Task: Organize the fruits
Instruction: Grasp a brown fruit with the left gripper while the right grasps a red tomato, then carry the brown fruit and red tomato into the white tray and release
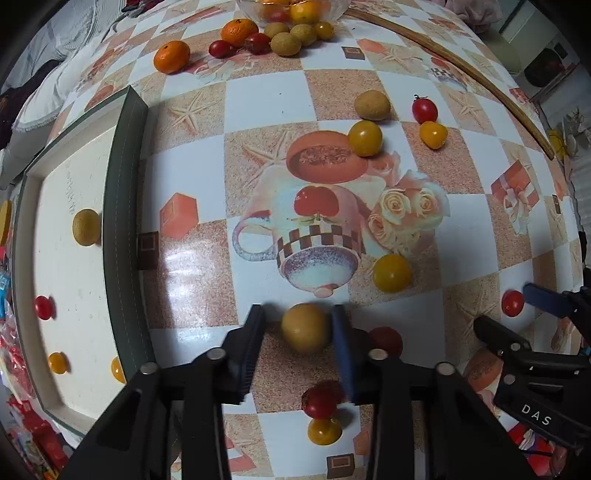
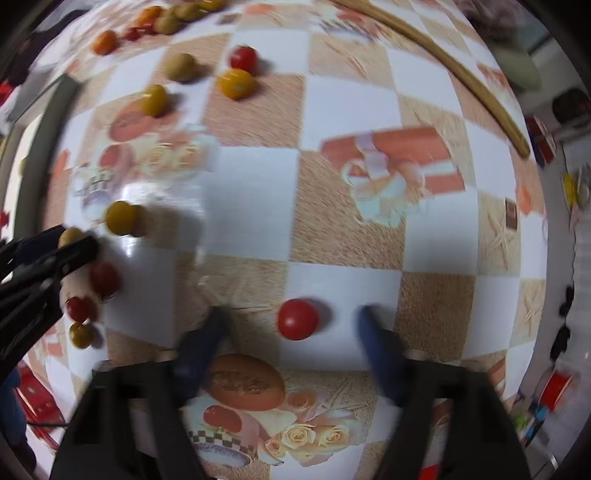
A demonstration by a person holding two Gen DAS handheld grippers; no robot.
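My left gripper (image 1: 300,325) is shut on a tan longan (image 1: 306,328), held just above the patterned table. A red tomato (image 1: 319,400) and a yellow one (image 1: 324,430) lie beneath it. My right gripper (image 2: 291,325) is open, its blue fingers on either side of a red cherry tomato (image 2: 297,319) on the table; this gripper also shows at the right of the left wrist view (image 1: 509,314). A shallow white tray (image 1: 122,206) at the left holds a longan (image 1: 86,226), a red tomato (image 1: 43,307) and yellow tomatoes.
Loose yellow tomatoes (image 1: 391,272), a red tomato (image 1: 424,110) and a longan (image 1: 371,105) lie across the table. Tangerines (image 1: 171,56) and more fruit sit by a glass bowl (image 1: 332,9) at the far edge. A wooden stick (image 1: 461,66) lies at the right.
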